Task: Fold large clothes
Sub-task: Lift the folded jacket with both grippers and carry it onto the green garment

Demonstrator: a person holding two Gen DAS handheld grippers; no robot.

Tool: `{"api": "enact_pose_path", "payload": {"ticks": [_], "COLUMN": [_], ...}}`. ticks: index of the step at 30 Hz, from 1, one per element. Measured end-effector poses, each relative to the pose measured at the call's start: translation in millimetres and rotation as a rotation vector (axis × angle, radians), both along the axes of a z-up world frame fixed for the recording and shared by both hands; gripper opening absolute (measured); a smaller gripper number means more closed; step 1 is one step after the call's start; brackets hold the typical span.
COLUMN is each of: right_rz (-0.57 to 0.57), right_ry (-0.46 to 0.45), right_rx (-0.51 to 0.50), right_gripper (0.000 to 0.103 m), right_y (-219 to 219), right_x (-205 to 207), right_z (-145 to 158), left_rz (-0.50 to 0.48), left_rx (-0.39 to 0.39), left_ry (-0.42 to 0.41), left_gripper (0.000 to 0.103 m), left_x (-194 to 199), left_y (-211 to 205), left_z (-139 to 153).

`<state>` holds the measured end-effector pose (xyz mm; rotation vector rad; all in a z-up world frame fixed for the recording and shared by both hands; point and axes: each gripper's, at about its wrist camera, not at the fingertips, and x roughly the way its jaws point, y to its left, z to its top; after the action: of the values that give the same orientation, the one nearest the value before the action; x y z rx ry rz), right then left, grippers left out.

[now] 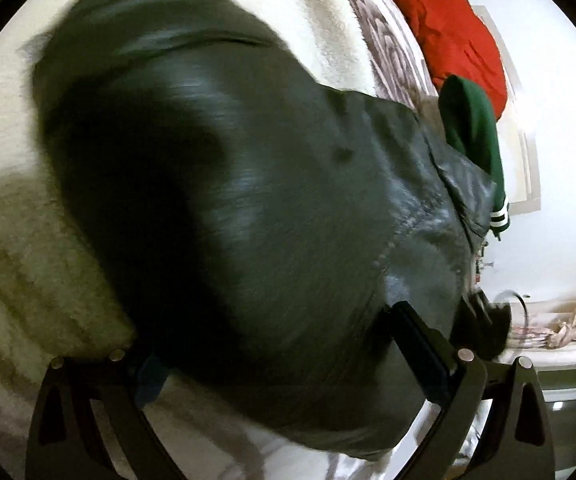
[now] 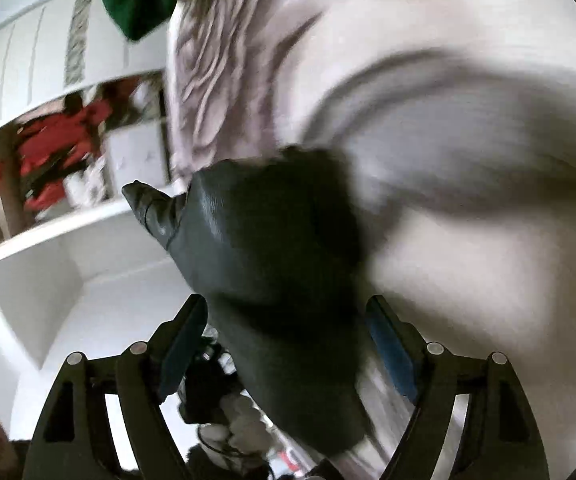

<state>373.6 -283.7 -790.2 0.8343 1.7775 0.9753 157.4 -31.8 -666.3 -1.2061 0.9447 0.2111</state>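
Fingers (image 1: pixel 415 344) of your left gripper (image 1: pixel 276 356) stand wide apart in the left wrist view, and the dark leather jacket (image 1: pixel 228 200) fills the gap between them; whether they press on it you cannot tell, since the left one is buried under the leather. The jacket lies spread on a cream fleece blanket (image 1: pixel 20 248) over the bed. A red garment (image 1: pixel 447 28) and a green one (image 1: pixel 471 124) lie beyond it.

In the right wrist view your right gripper (image 2: pixel 288 320) is open, its fingers (image 2: pixel 391 340) apart. A fold of jacket (image 2: pixel 272 248) hangs loose between them, touching the left one, clear of the right. Pale bedding (image 2: pixel 467 208) lies behind, blurred.
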Motion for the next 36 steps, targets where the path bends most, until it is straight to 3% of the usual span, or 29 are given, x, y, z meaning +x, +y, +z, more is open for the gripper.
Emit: {"api": "enact_pose_path", "payload": {"ticks": [4,8,11,19,20,21,25,26,31,36], "right_rz": [0.048,0.069,0.064,0.117,0.115,0.108,0.042,0.024,-0.081,-0.123], "right_ry": [0.015,0.027,0.058,0.096,0.097,0.094,0.021,0.009,-0.017,-0.051], "right_rx": [0.033,0.058,0.069,0.059,0.057,0.056,0.021,0.018,0.039,0.091], "right_gripper": [0.094,0.094,0.094,0.094,0.095,0.095,0.093,0.087,0.071,0.066], "right_y": [39,39,39,48,50,51,54,51,38,32], "right_x": [6,0,-4,4,5,6,6,5,2,14], "right_z": [-8,-7,-12,-22,-22,-22,-10,-5,22,62], "left_rz": [0.026,0.125,0.144,0.247,0.264,0.263,0.250,0.238,0.169,0.138], "left_rx": [-0.035,-0.186,-0.232,-0.140,-0.116,-0.077,-0.012,0.001,0.081,0.116], "left_ry": [-0.010,-0.059,-0.067,-0.084,-0.084,-0.070,-0.066,-0.072,-0.103,-0.167], "left_gripper": [0.100,0.100,0.100,0.097,0.082,0.074,0.052,0.047,0.043,0.042], "left_x": [-14,-56,-58,-13,-11,-8,-1,2,17,32], "left_y": [1,-10,-25,-18,-18,-19,-10,-8,-1,-2], "left_z": [7,3,-12,-10,-6,1,21,28,65,99]}}
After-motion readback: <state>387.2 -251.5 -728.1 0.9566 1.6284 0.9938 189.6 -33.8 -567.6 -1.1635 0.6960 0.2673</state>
